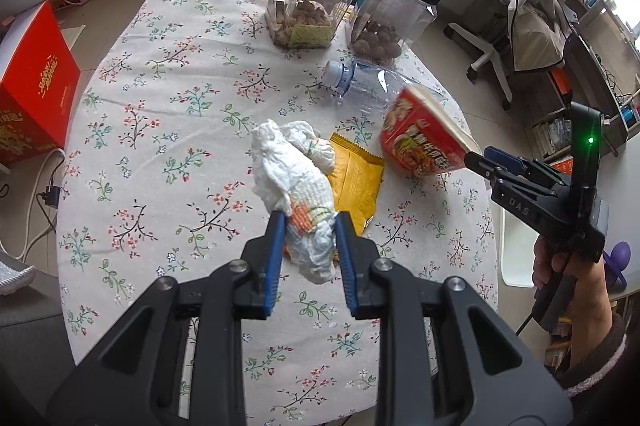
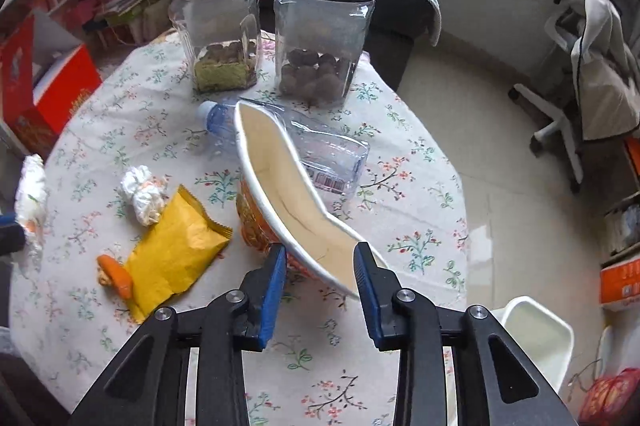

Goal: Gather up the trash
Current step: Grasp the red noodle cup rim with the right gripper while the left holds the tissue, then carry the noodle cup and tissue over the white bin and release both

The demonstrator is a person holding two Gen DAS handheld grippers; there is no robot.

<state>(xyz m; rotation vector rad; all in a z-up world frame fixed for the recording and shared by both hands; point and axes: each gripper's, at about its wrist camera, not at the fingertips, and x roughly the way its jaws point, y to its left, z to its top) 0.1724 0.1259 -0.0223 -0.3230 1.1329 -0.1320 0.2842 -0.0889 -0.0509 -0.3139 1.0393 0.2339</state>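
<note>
— Trash is where, exactly?

— Spread on the flower-print counter (image 1: 160, 113). The left gripper (image 1: 310, 226) has its jaws pinched on a crumpled white tissue (image 1: 292, 181), held up above a yellow wrapper (image 1: 356, 177).

— And the other one?

— The right gripper (image 2: 320, 258) has its jaws closed on the squashed rim of a red noodle cup (image 2: 280, 185), tilted, just in front of a lying plastic bottle (image 2: 320, 145). A second tissue wad (image 2: 144, 193) sits beside the wrapper.
</note>
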